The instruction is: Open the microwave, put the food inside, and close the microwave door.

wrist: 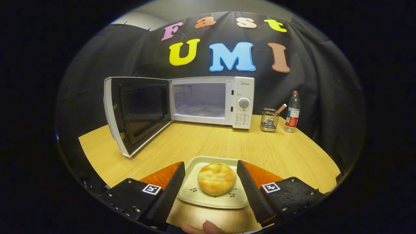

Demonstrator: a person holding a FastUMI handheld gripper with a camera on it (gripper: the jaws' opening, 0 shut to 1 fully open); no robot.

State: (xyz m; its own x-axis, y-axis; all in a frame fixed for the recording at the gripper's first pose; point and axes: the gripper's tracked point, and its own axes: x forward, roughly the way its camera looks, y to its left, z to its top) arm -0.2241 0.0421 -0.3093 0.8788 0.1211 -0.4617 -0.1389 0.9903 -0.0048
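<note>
The bun (216,178), round, golden and lightly blistered on its crust, sits in the middle of a small square plate (198,198) of glossy pale ceramic with rounded corners and little cherry sprigs printed near its rim. Plate and bun lie on the counter (208,143), a light wood-grain top, right between the fingers (172,187). The gripper (211,187) stands wide open, one finger flanking each side of the plate and neither seeming to touch it; it has hold of nothing. That straddle suggests a grasp on the plate's sides is being lined up, so the food can be carried flat.

At 12 o'clock beyond the fingers, the white microwave (242,100) stands at the counter's far edge, its door (136,113) swung fully out toward 10 o'clock, dark glass facing inward, leaving the cavity and its glass turntable (201,110) free to receive the plate. At 1 o'clock are a wire mesh holder (269,121) with a stick-like utensil and a clear plastic bottle (292,112).
</note>
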